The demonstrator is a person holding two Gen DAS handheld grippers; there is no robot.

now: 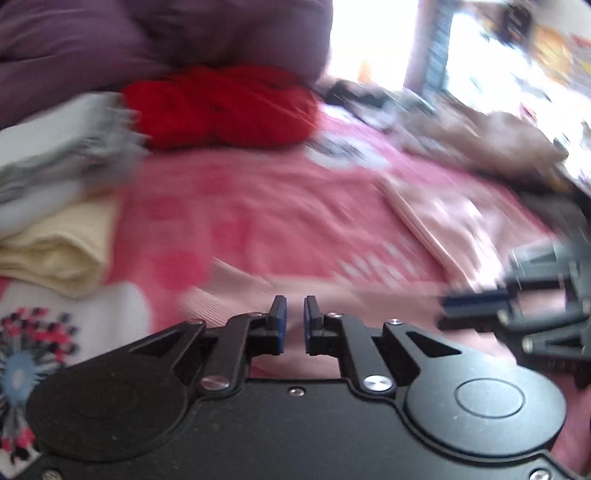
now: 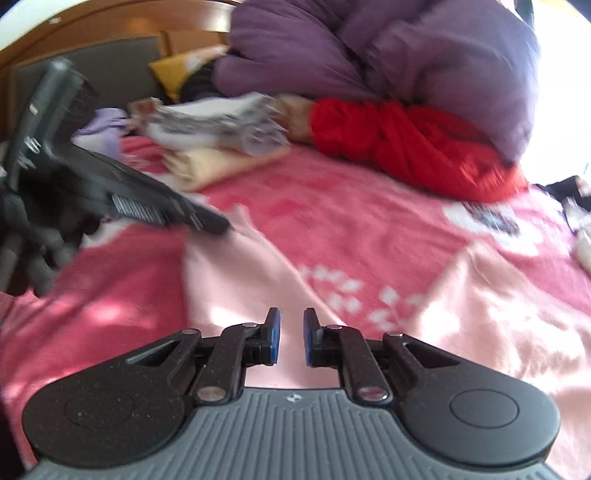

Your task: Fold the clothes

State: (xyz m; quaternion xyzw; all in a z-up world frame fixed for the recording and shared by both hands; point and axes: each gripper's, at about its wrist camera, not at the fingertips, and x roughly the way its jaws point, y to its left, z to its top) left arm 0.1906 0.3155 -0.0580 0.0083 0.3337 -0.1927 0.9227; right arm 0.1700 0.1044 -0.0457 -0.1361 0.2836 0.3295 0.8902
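A pale pink garment (image 2: 240,280) lies spread on the pink flowered blanket (image 2: 351,221), under and ahead of both grippers; in the left wrist view the pale pink garment (image 1: 443,221) stretches off to the right. My left gripper (image 1: 294,314) hovers low over the cloth, jaws nearly together, with nothing seen pinched. My right gripper (image 2: 291,328) keeps a narrow gap, and only the garment below shows through it. Each gripper shows in the other's view: the right gripper (image 1: 476,310) at the right edge, the left gripper (image 2: 207,221) at the left.
A folded stack sits at the left: grey-white cloth (image 1: 55,147) on a cream piece (image 1: 62,243). A red garment (image 1: 221,107) is bunched against a purple duvet (image 1: 147,33) at the back. Brown cloth (image 1: 480,140) lies far right. A padded headboard (image 2: 92,55) stands behind.
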